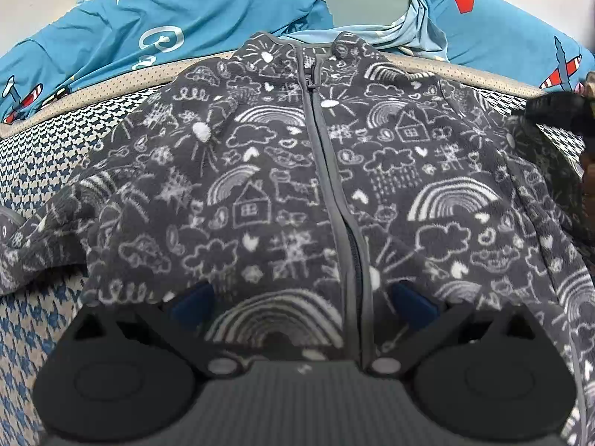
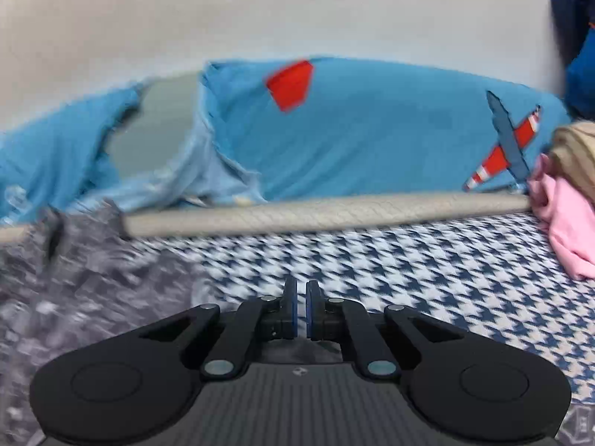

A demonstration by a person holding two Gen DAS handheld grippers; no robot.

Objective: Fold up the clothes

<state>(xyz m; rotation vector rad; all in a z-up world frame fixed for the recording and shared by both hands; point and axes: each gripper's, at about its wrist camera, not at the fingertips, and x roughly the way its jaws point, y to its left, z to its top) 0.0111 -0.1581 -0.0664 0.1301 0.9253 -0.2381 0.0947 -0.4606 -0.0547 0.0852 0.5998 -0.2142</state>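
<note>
You're laying the grey jacket (image 1: 297,186) flat; left gripper (image 1: 303,303) spread on its hem, right gripper (image 2: 301,306) pressed together, empty (beside it). Next, I'd judge, pinch a sleeve.

Bed (image 2: 427,278) in blue-and-white houndstooth cover, beige piping (image 2: 316,210) running along its far edge. Lying on it: grey doodle-print fleece jacket (image 1: 282,186), spread front up; pink garment (image 2: 565,230) sitting at right edge; blue aeroplane-print bedding (image 2: 372,141) resting behind the piping.

Your left tongs (image 1: 303,303) had their tips buried in the fleece jacket (image 1: 290,186), whose sleeves the frame cut off.
</note>
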